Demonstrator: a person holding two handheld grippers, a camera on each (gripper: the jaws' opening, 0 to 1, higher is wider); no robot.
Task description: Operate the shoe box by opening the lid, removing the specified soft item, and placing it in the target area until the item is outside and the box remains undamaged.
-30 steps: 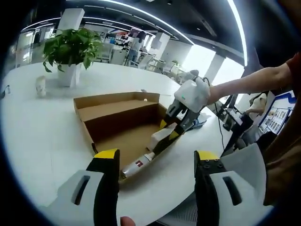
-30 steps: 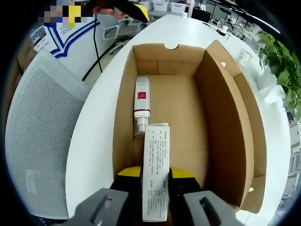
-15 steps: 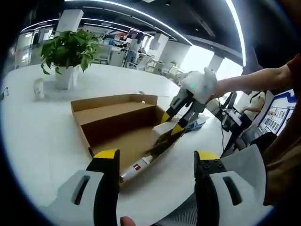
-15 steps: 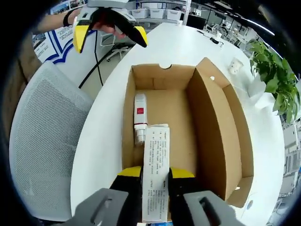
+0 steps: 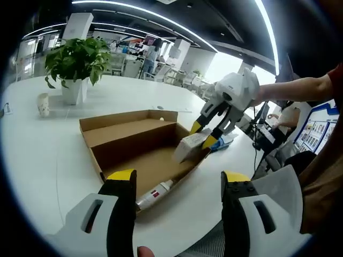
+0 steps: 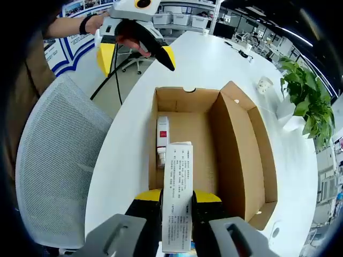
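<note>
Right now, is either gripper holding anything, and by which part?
The right gripper holds a white printed carton by its near end, above the open shoe box. The left gripper is open, holding nothing.

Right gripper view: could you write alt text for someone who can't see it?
The right gripper holds a white printed carton, its jaws shut on it, above an open cardboard shoe box on a white table. A white tube lies inside the box; the left gripper hovers beyond it.

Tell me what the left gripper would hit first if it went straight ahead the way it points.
Probably the near edge of the open cardboard box, right above the white tube lying inside. Depth is hard to judge; the left gripper is open and empty.
</note>
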